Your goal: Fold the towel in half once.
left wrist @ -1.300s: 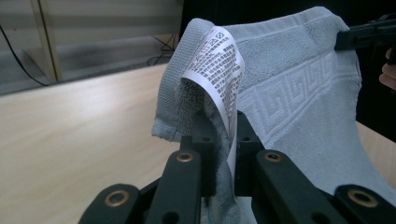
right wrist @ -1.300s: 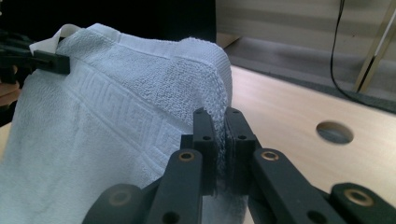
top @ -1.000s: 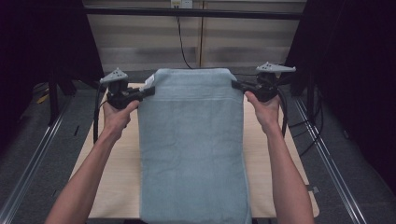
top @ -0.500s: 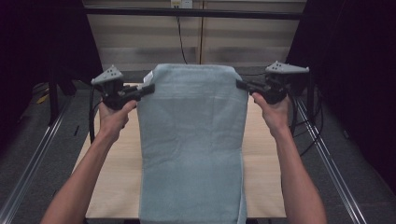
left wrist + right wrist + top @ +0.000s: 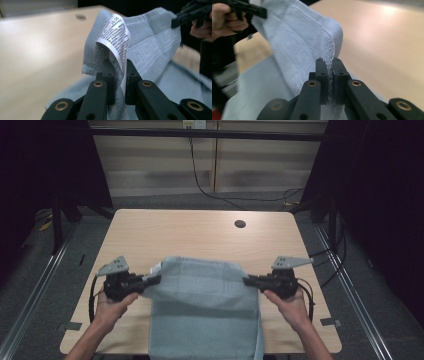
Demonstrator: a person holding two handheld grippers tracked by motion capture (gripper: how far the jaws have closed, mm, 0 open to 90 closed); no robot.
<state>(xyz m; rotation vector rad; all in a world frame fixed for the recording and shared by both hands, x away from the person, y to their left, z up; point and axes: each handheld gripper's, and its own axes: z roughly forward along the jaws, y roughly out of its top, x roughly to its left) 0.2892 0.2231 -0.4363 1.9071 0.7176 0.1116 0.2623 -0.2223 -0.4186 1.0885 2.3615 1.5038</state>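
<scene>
Hands level, left tool (image 5: 150,281) and right tool (image 5: 248,281) each clamping towel (image 5: 200,290) corners

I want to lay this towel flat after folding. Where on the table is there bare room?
The far half of the table is bare, from the towel to the far edge, apart from a small round hole at far right. Narrow bare strips flank the towel beyond the left gripper and right gripper. The near middle is covered.
</scene>
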